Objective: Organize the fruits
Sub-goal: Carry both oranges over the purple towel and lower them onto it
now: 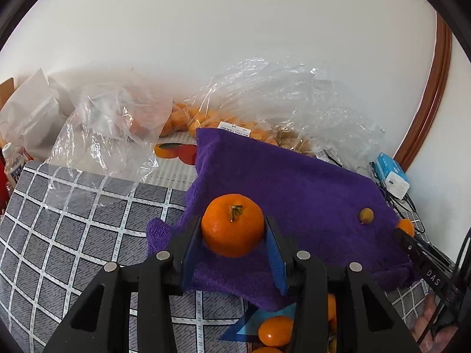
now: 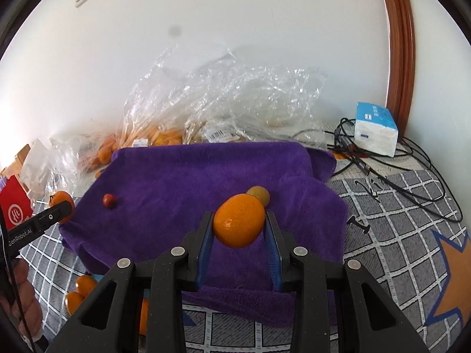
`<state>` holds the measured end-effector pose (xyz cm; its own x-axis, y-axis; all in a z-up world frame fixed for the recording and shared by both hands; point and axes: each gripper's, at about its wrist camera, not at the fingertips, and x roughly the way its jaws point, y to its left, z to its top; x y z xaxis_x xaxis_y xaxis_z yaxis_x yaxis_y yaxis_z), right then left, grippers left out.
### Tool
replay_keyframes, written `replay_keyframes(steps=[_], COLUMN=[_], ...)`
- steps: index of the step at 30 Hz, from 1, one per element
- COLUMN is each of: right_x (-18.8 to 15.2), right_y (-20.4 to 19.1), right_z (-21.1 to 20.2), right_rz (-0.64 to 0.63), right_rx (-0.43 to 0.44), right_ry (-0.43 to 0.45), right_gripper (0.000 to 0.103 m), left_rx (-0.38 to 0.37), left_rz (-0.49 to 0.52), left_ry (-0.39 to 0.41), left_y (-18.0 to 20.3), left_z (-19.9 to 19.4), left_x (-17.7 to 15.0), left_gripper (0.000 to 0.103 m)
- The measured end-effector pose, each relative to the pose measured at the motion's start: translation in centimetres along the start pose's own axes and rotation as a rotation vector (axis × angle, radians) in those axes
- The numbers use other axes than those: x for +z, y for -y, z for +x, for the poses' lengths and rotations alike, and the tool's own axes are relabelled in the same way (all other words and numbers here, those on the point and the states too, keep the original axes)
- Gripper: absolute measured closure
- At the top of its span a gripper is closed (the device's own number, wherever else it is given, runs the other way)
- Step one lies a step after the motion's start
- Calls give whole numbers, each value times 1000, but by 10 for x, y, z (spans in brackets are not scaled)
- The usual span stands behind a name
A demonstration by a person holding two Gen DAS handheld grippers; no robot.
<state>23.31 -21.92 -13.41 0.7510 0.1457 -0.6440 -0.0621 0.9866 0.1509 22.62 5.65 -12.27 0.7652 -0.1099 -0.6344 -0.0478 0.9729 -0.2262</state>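
A purple towel (image 1: 309, 182) (image 2: 191, 176) lies spread on the chequered tablecloth. My left gripper (image 1: 233, 227) is shut on a mandarin (image 1: 232, 235) with its green stem up, just above the towel's near left edge. My right gripper (image 2: 239, 220) is shut on a second mandarin (image 2: 240, 229) over the towel's right half. A small yellow-green fruit (image 2: 260, 194) (image 1: 366, 215) rests on the towel right behind it, and a small red fruit (image 2: 109, 200) lies at the towel's left. Each gripper shows at the edge of the other's view.
Crumpled clear bags (image 1: 265, 103) (image 2: 220, 103) holding more oranges line the wall behind the towel. A tissue pack (image 2: 375, 129) and black cables (image 2: 397, 161) sit at the right. Loose mandarins (image 1: 275, 331) (image 2: 81, 291) lie near the front edge. A bottle (image 1: 11, 164) stands far left.
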Motion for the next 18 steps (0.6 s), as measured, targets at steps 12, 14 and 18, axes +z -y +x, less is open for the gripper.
replay_keyframes(steps=[12, 14, 18], right_x=[-14, -15, -17], right_y=[4, 2, 0], right_z=[19, 21, 27], right_rz=[-18, -30, -42], right_rx=[-53, -56, -57], right_ry=[-46, -52, -76], right_gripper=[69, 69, 69], left_rx=[16, 13, 33], left_rz=[39, 37, 58], left_ry=[-25, -33, -33], left_y=[10, 10, 11], left_z=[17, 19, 23], left_x=[-10, -11, -12], left_gripper=[63, 63, 63])
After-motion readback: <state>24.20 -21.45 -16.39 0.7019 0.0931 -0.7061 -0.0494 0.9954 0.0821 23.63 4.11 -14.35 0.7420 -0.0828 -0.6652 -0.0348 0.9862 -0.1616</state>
